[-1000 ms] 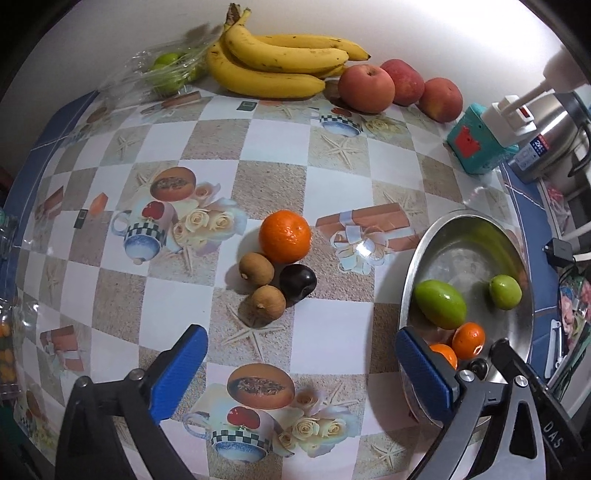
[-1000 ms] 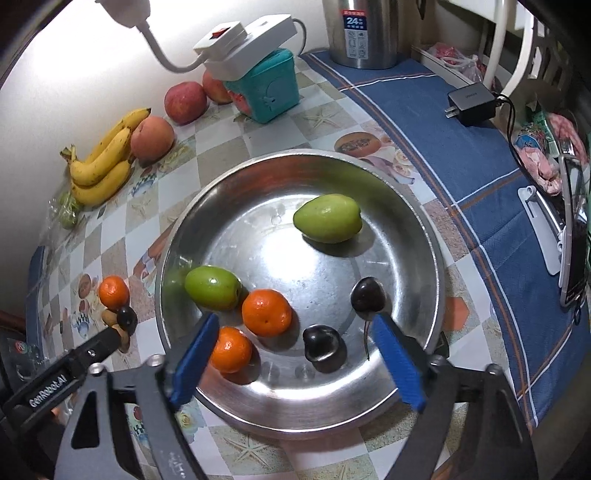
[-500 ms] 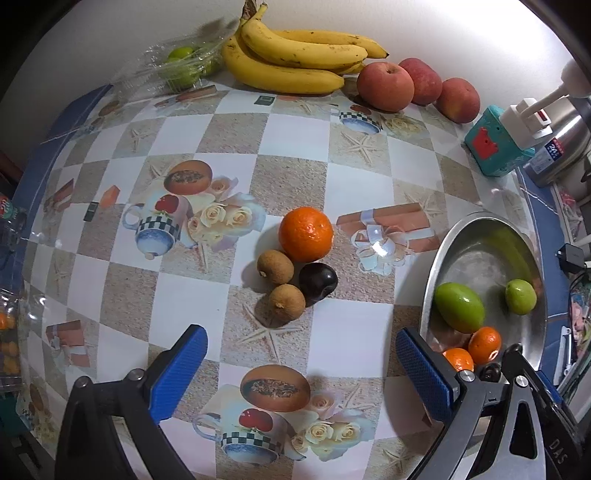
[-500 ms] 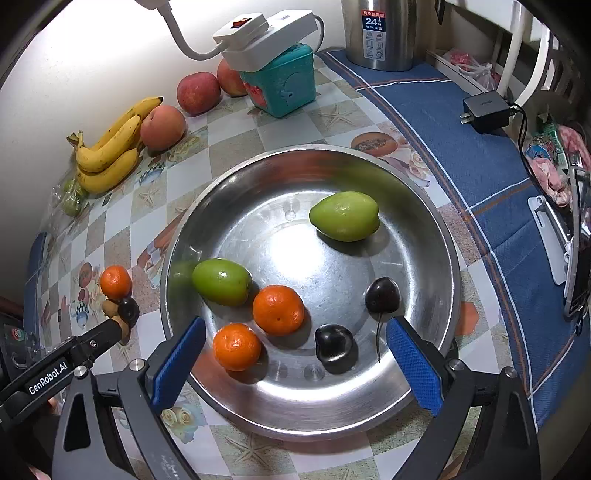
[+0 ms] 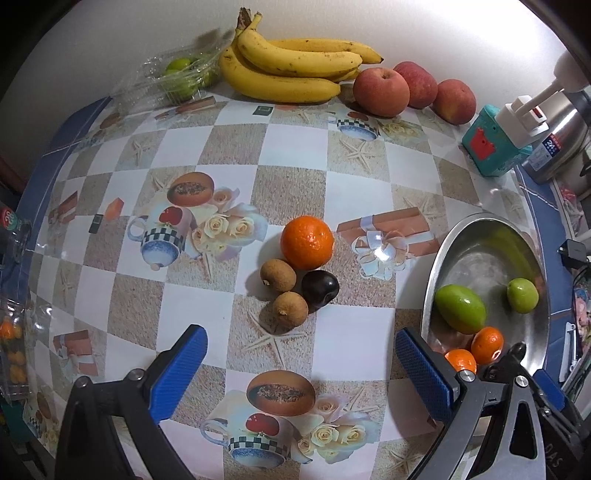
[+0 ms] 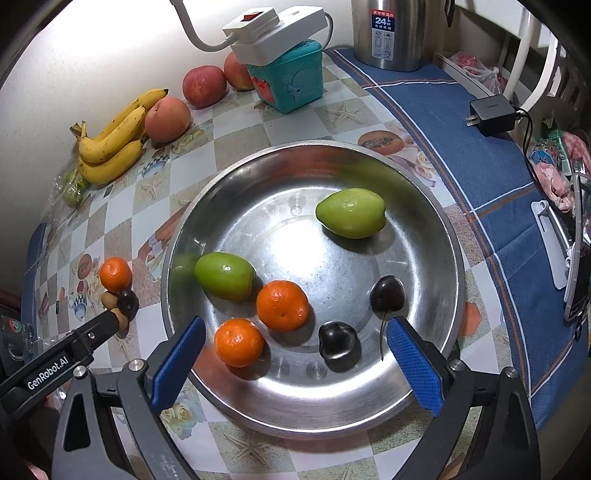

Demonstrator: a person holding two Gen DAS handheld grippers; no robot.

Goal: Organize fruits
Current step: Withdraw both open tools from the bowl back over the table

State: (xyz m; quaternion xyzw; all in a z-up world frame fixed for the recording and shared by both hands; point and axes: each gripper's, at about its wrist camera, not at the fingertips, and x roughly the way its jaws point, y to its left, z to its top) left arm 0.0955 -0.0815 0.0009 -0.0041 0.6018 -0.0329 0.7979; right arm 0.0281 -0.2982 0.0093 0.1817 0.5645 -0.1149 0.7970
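A table [image 5: 288,147] covered in a checkered cloth printed with teacups, roses and starfish, blue along its right edge. Against the back edge lie a clear bag of green fruit [image 5: 181,74], a bunch of bananas [image 5: 291,70], three apples [image 5: 382,92] and a teal box [image 5: 487,147], with a steel kettle [image 6: 388,33] at the back right corner. Mid-table, touching one another, sit a tangerine [image 5: 306,242], two longans [image 5: 277,275] and a dark cherry [image 5: 320,288]. A steel bowl [image 6: 424,373] stands near the front right, and a black charger [image 6: 493,114] lies on the blue part.
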